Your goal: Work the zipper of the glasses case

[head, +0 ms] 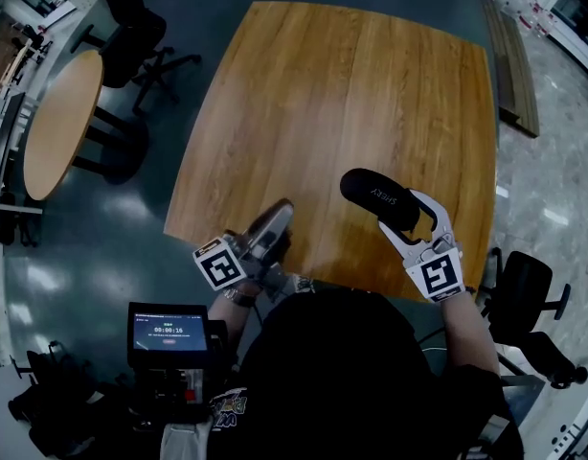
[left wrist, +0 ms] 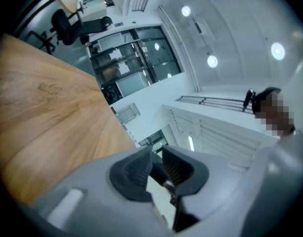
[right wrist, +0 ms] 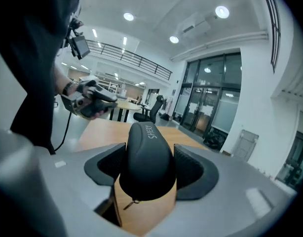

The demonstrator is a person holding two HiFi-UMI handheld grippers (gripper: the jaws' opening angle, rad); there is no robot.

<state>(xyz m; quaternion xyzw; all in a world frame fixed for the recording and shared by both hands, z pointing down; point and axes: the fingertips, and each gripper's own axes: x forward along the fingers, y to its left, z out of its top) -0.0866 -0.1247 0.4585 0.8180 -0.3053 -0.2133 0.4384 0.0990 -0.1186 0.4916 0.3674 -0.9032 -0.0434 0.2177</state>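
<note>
Grasp step: the right hand-held gripper [right wrist: 151, 169] clamps the case [right wrist: 146, 142] over the worktop [head: 323, 94]. The left hand-held gripper [left wrist: 156, 158], at its 9 o'clock, is closing empty. Next it must pinch the zipper pull [right wrist: 128, 202].

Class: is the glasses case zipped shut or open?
Shut: the case shows no gap along its edge, and its zipper pull hangs at the near end.

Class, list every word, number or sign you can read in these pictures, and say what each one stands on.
"SHERY": on the black case.
"00:00:16": as far as it can be read, on the screen; its smaller lines are too small to read.
</note>
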